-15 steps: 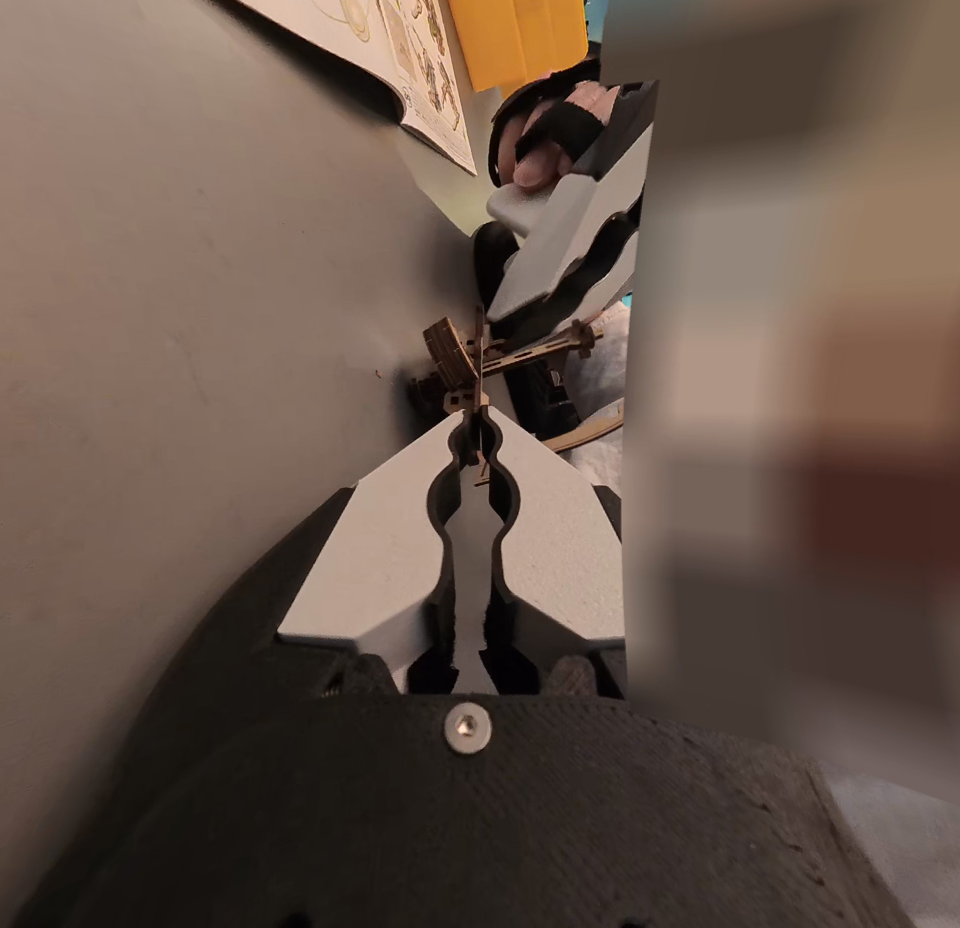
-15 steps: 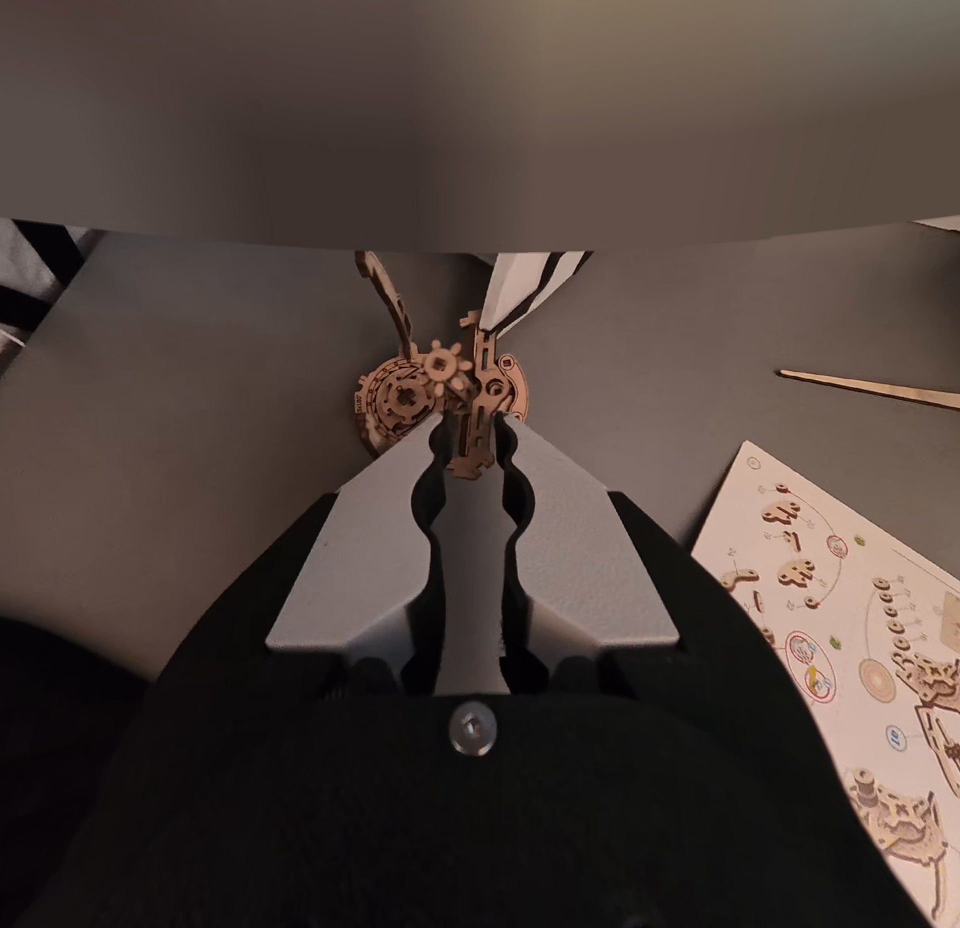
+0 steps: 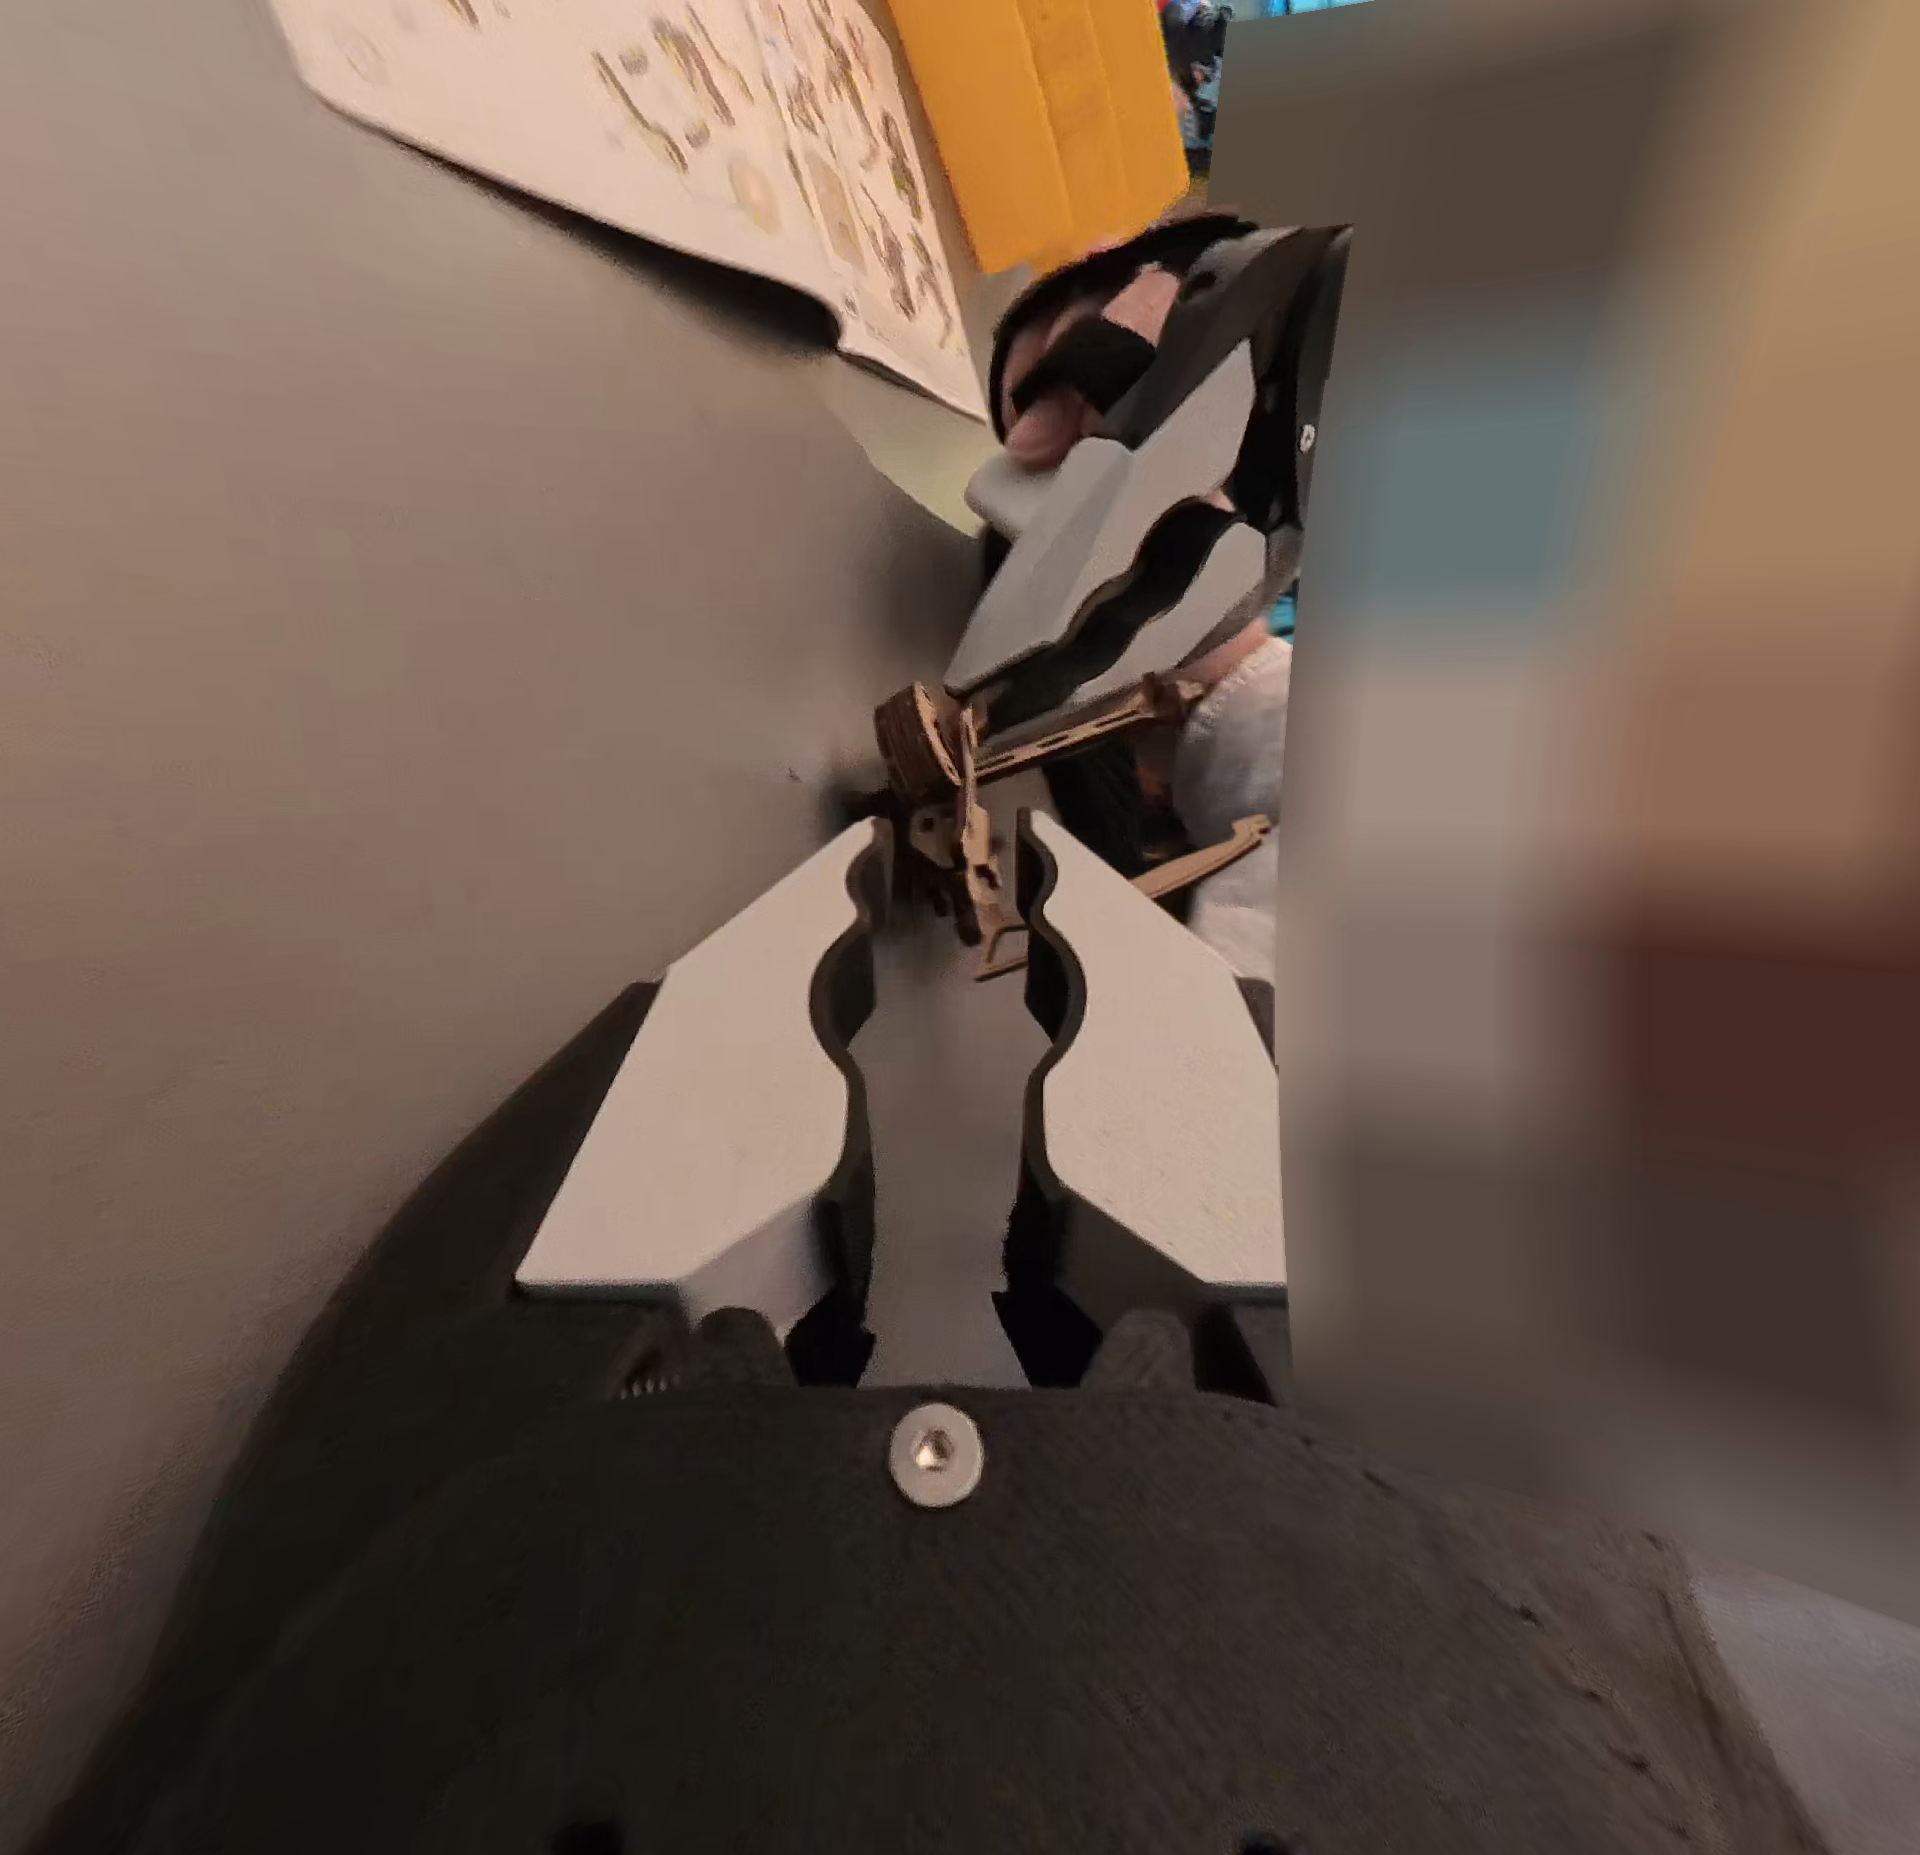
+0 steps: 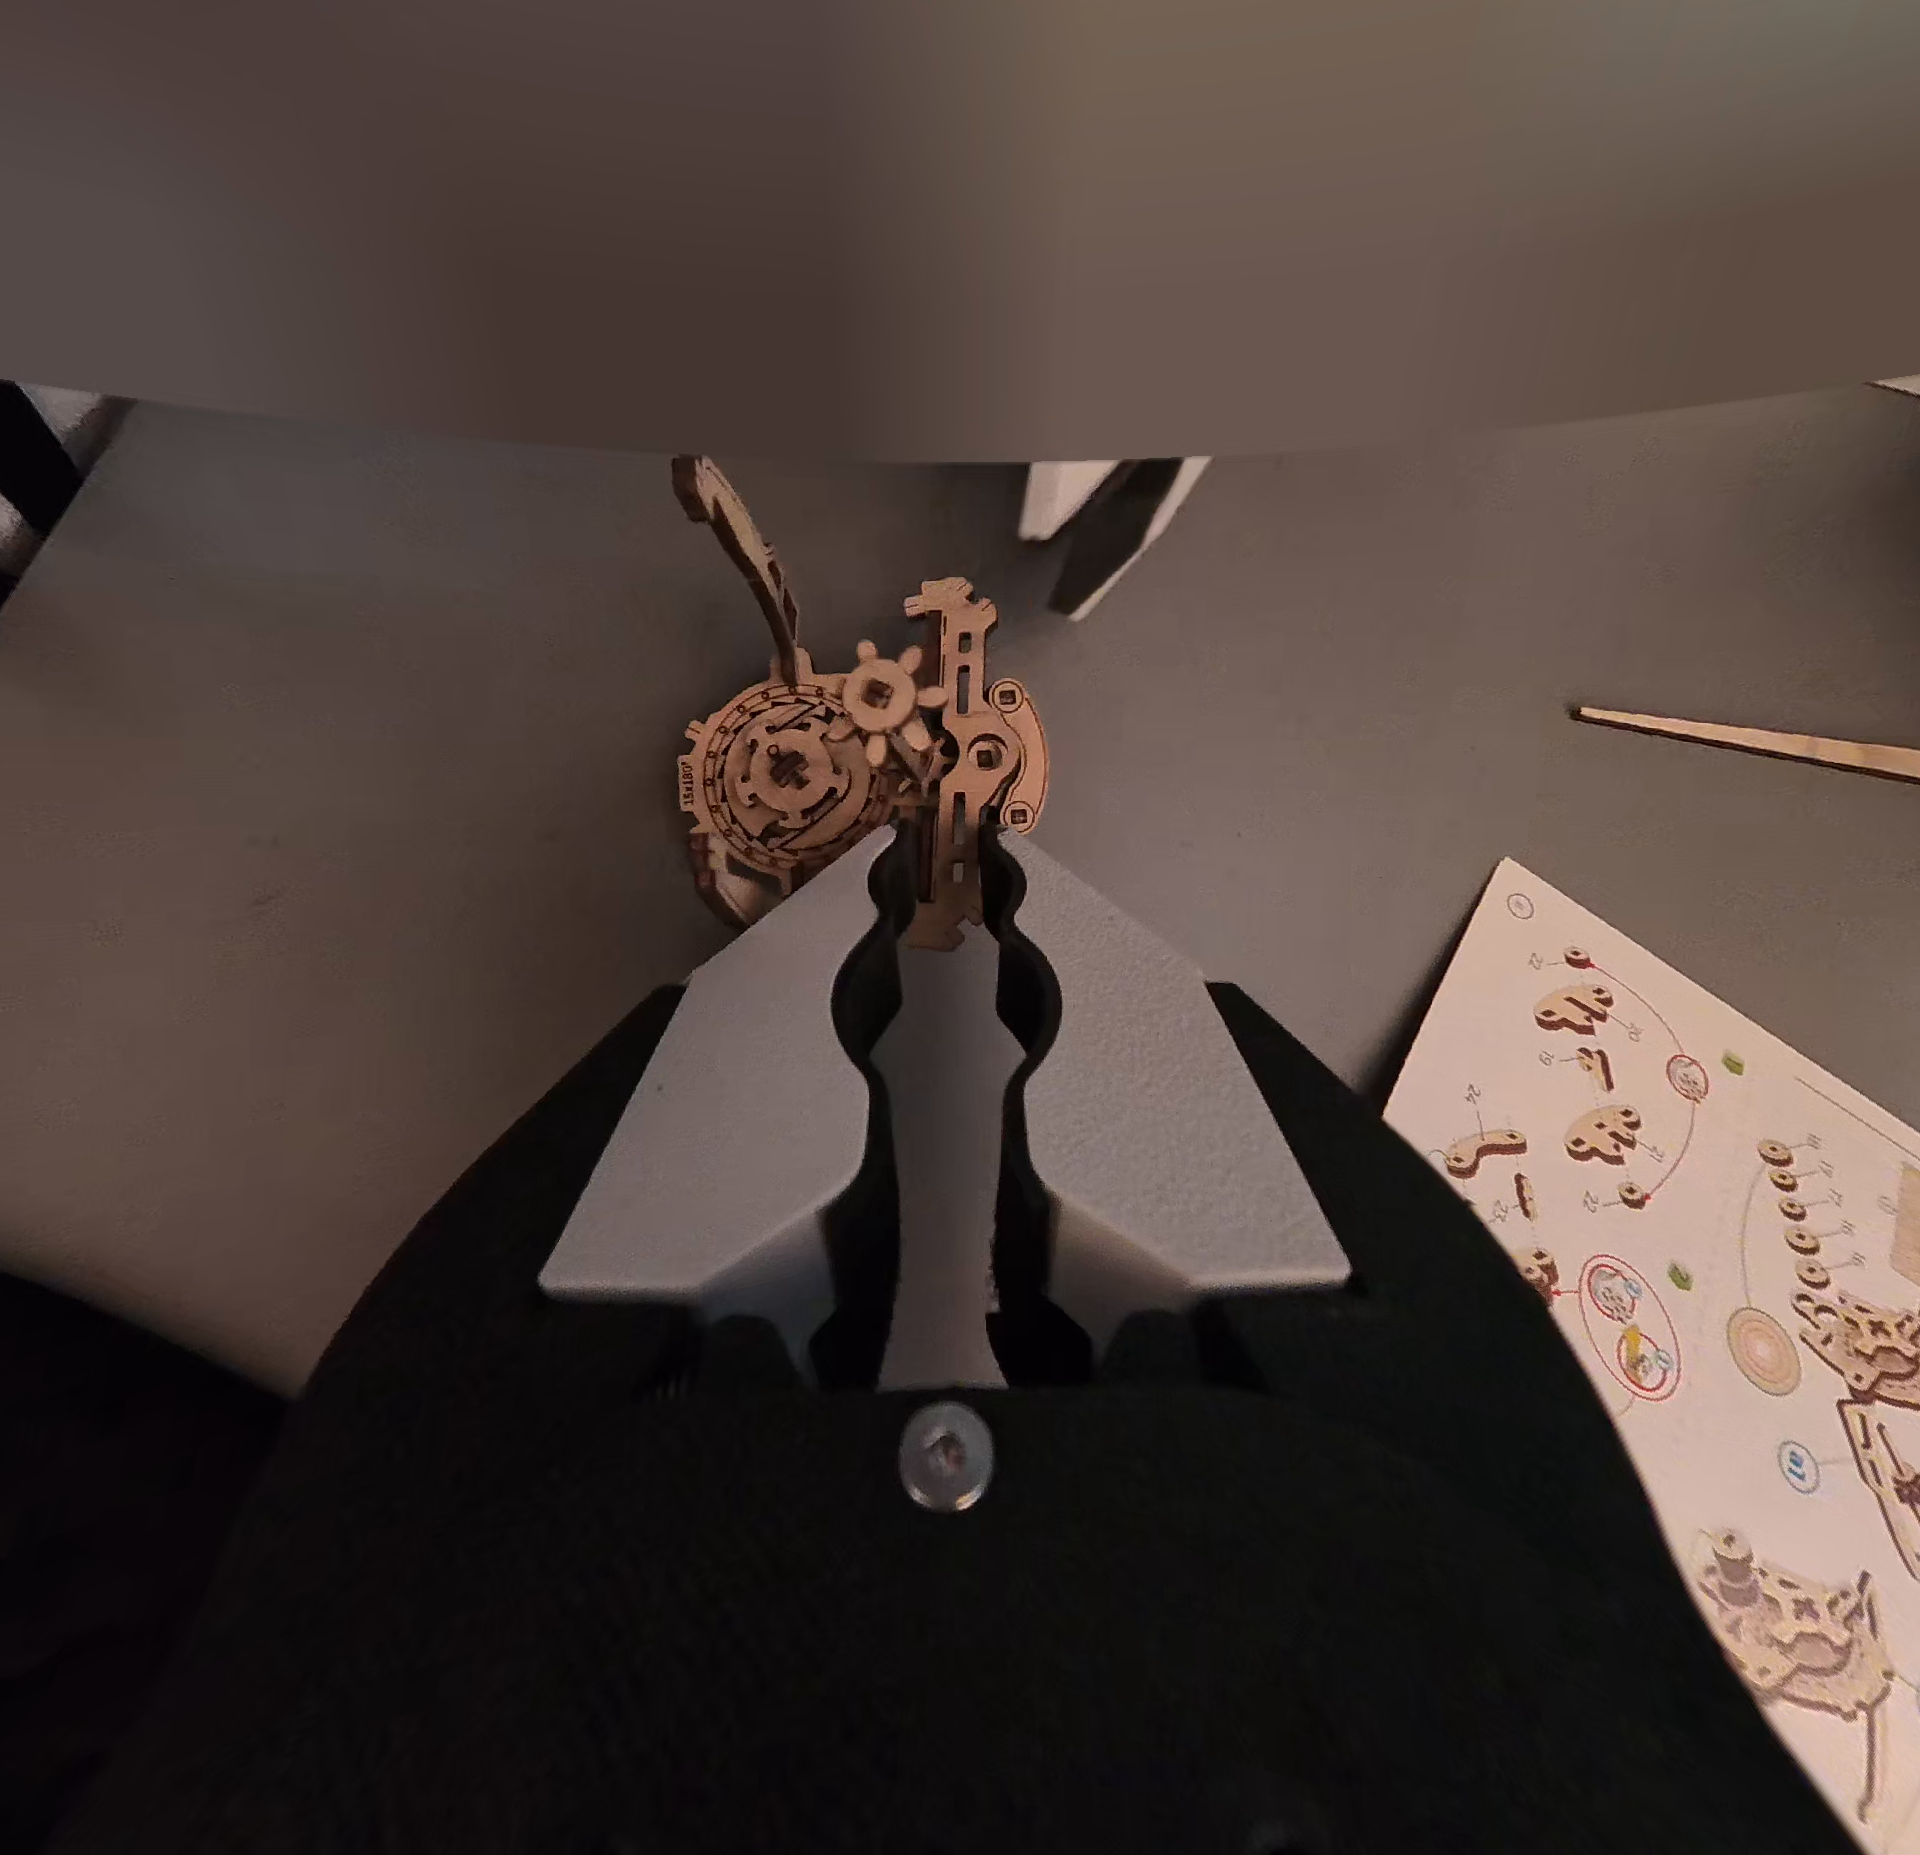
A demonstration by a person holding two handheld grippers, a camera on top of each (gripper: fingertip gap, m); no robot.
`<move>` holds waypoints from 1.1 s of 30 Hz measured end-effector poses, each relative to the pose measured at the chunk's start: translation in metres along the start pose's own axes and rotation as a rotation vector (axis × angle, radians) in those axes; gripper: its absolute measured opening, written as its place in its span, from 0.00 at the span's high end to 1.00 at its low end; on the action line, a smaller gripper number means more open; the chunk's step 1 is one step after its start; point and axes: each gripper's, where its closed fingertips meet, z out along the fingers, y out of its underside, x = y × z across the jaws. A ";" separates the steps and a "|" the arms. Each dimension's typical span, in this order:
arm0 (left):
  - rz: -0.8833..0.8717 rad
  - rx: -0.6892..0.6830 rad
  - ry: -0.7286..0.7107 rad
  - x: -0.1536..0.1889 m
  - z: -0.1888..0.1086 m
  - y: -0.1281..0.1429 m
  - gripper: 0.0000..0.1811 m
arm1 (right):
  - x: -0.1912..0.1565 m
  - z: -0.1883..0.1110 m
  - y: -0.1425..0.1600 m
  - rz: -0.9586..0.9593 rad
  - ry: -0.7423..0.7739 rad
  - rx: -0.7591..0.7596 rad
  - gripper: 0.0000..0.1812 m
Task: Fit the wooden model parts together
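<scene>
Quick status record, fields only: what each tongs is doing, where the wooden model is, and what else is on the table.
left tongs: open, jaws apart on either side of the model's thin upright piece, not clamping it
right tongs: shut on the wooden model's slotted strip
wooden model: gear assembly held up in front of the grey table; curved arm sticks up from it
instruction sheet: flat on the table, right of the right tongs
loose wooden stick: on the table, far right
yellow box: beyond the sheet in the left wrist view

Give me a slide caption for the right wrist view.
Right hand-held gripper shut on a slotted flat wooden strip of the round geared wooden model above the grey table.
</scene>
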 end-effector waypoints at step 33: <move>0.109 -0.177 0.040 -0.005 0.028 0.002 0.95 | -0.006 -0.007 -0.006 0.055 -0.081 0.086 0.94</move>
